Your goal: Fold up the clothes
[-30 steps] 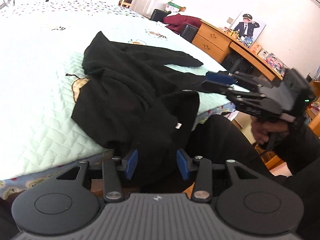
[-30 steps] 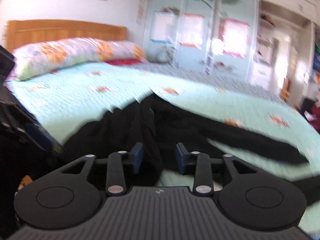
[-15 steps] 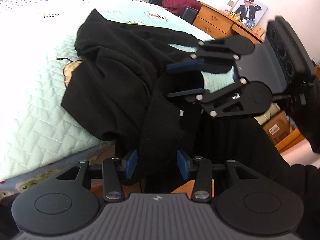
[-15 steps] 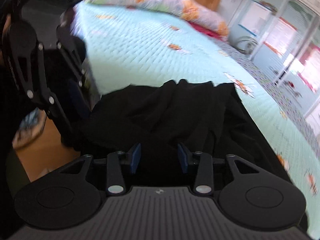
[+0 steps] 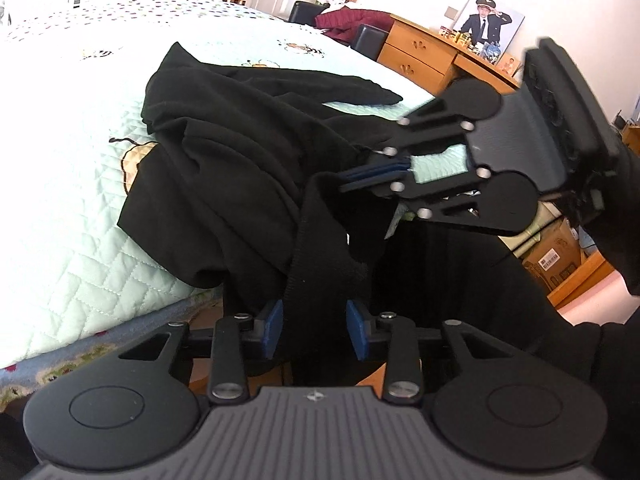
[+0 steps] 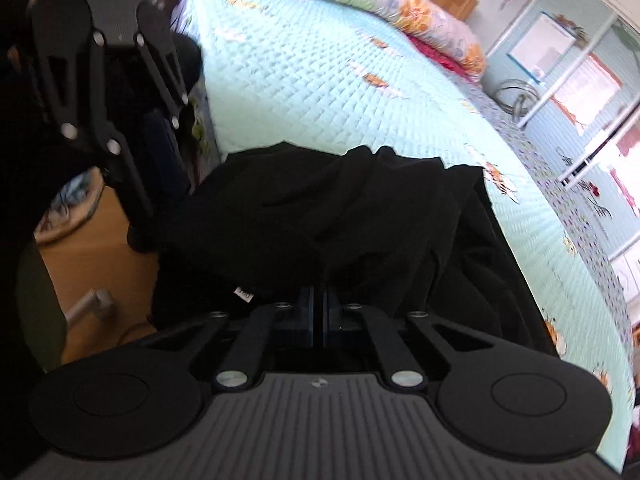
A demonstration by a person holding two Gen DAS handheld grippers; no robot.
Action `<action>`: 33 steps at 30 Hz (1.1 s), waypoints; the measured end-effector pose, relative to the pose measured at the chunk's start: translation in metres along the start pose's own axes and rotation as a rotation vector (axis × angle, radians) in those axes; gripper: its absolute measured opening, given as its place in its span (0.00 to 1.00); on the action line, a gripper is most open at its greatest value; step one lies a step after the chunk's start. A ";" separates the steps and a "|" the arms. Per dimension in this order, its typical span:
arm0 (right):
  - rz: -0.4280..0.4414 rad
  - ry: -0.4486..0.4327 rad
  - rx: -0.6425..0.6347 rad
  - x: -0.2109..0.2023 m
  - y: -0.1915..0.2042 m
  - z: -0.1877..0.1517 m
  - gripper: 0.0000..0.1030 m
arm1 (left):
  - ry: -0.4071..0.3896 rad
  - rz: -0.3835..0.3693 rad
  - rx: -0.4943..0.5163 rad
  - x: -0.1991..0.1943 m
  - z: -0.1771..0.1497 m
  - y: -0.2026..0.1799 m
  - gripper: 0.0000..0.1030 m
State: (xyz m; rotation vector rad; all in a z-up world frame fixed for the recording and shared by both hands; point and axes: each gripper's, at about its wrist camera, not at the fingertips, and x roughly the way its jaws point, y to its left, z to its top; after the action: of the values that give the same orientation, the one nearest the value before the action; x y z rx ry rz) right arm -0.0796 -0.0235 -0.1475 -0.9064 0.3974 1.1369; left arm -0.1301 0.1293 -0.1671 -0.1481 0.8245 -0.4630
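While the left claw (image 5: pixel 314 330) is closing its blue pads (image 5: pixel 270 330) around a hanging band of the black garment (image 5: pixel 240 168), the pads are not yet pressing on the cloth, so this nearest grasp is the first point of risk: the ribbed hem edge (image 5: pixel 298 240) is lying slack between the pads and is likely to slide out if the claw is lifting before it clenches. Slightly farther, the right claw (image 5: pixel 360 176) is clenching shut on a fold of the same garment at the bed's edge; in its own view the pads (image 6: pixel 308 314) are meeting with dark cloth bunched just ahead of them (image 6: pixel 320 220). Because the pinch appears to be gathering more than one layer, a pull from here is probably dragging a crumpled bundle rather than a clean edge, which would be spoiling the fold. Beyond both claws, most of the garment is lying rumpled on the quilted bedspread (image 5: pixel 80 184), with one sleeve (image 5: pixel 352 90) stretching toward the far side and part of the body drooping over the bed's near edge. Uneven tension between the two claws is likely to be twisting the cloth or tugging the whole garment off the bed toward the floor.
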 end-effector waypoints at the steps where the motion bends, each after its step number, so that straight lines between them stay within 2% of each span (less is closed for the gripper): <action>1: 0.000 -0.007 0.006 -0.004 0.001 -0.003 0.02 | 0.000 0.002 0.003 0.000 0.000 -0.001 0.34; 4: -0.052 -0.063 0.010 -0.022 0.007 -0.011 0.02 | 0.001 0.006 0.013 -0.002 0.000 -0.003 0.34; 8: -0.170 -0.194 0.102 -0.056 0.005 -0.018 0.02 | -0.021 0.023 0.035 -0.004 0.000 -0.010 0.34; 11: -0.267 -0.285 0.142 -0.071 0.006 -0.017 0.02 | -0.056 0.083 0.070 -0.006 0.004 -0.019 0.34; 15: -0.320 -0.377 0.196 -0.079 0.004 -0.005 0.02 | -0.118 0.137 0.105 -0.017 0.012 -0.030 0.35; 19: -0.302 -0.446 0.256 -0.080 -0.005 0.019 0.02 | -0.196 0.157 0.108 -0.033 0.017 -0.034 0.40; 23: -0.282 -0.512 0.336 -0.084 -0.012 0.048 0.02 | -0.207 0.203 0.097 -0.031 0.020 -0.032 0.40; 26: -0.258 -0.521 0.370 -0.075 -0.014 0.066 0.02 | -0.220 0.223 0.063 -0.030 0.020 -0.024 0.39; 29: -0.220 -0.519 0.406 -0.059 -0.023 0.080 0.02 | -0.250 0.277 0.020 -0.034 0.021 -0.011 0.13; 33: -0.159 -0.506 0.457 -0.034 -0.056 0.111 0.02 | -0.334 0.411 -0.091 -0.062 0.030 0.027 0.05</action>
State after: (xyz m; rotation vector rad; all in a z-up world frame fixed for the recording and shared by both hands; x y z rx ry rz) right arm -0.0605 0.0356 -0.0349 -0.2289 0.1513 1.0269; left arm -0.1352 0.1796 -0.1138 -0.1309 0.5278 -0.0104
